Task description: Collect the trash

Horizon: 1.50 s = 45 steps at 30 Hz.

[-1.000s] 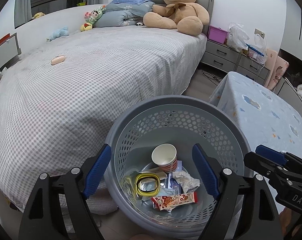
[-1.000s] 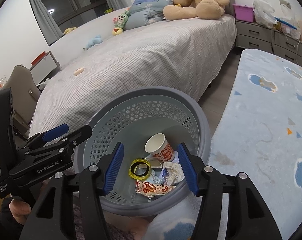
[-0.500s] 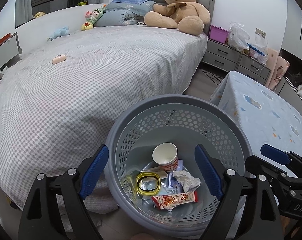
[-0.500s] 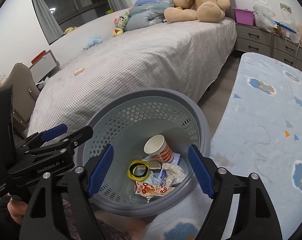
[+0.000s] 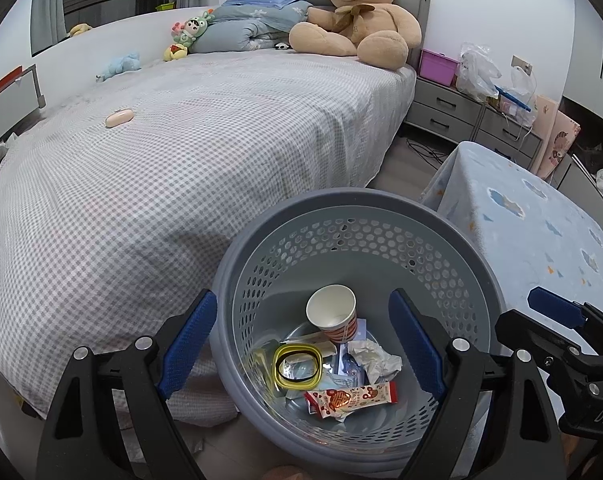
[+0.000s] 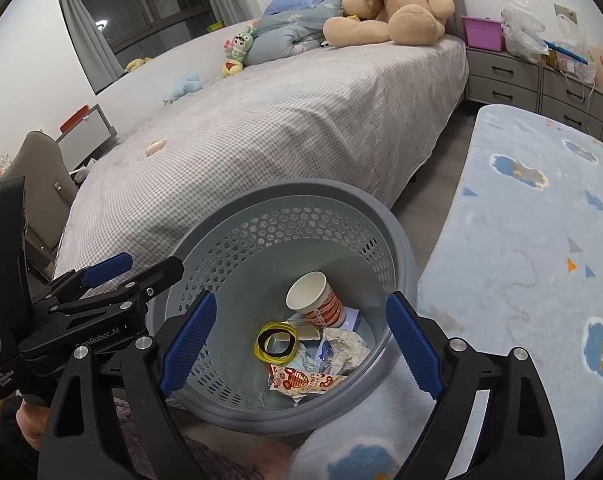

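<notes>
A grey perforated basket (image 5: 353, 208) (image 6: 301, 192) stands on the floor beside the bed. Inside lie a paper cup (image 5: 333, 314) (image 6: 315, 300), a yellow lid with a black ring (image 5: 297, 366) (image 6: 275, 344), a crumpled white paper (image 5: 375, 358) (image 6: 343, 346) and a red snack wrapper (image 5: 351, 396) (image 6: 303, 380). My left gripper (image 5: 303, 340) hovers over the basket, open and empty. My right gripper (image 6: 301, 336) hangs above the same basket, its jaws opening with nothing between them. Each gripper shows at the edge of the other's view.
A bed with a checked grey cover (image 5: 173, 152) fills the left and back, with a teddy bear (image 5: 357, 12) and small toys at its head. A pale blue patterned cover (image 6: 541, 240) lies to the right. Grey drawers (image 5: 461, 112) stand behind.
My right gripper's jaws have spread much wider over the basket. The left gripper's jaws widened slightly. Neither hand has shifted, and the trash in the basket lies as before.
</notes>
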Available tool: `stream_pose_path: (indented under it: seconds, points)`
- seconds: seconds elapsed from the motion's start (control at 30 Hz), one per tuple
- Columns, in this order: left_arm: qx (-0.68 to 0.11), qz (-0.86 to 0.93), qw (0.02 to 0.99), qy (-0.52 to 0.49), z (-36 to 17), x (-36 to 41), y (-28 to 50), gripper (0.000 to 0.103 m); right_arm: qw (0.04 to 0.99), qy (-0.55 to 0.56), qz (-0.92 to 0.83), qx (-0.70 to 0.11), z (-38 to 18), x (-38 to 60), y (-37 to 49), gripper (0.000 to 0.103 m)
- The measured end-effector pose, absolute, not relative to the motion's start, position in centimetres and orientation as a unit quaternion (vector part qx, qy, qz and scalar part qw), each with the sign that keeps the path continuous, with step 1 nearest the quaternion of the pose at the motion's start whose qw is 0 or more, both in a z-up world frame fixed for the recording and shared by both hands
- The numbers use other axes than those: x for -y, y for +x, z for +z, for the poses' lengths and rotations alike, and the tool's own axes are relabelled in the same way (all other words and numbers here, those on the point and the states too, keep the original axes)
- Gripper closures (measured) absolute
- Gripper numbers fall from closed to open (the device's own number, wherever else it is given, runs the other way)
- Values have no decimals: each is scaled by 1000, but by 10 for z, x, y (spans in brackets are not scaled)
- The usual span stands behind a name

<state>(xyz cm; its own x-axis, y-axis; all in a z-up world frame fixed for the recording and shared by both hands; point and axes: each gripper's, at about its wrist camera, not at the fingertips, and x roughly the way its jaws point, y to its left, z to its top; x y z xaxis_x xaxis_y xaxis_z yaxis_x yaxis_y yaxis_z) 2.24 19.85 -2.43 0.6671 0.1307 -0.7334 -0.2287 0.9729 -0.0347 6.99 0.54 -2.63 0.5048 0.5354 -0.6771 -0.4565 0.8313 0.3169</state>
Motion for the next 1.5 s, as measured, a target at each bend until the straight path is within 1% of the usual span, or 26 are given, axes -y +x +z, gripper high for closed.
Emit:
stream_pose_path:
  seconds: [0.4,1.5]
  points:
    - [-395,100,911,-62,-23,-198,23,19,865,51,285,-410,-28,-5,71,15]
    - [-396,97,911,-64,-24,-200,24,19,865,43,289,-409,-27,-12,67,15]
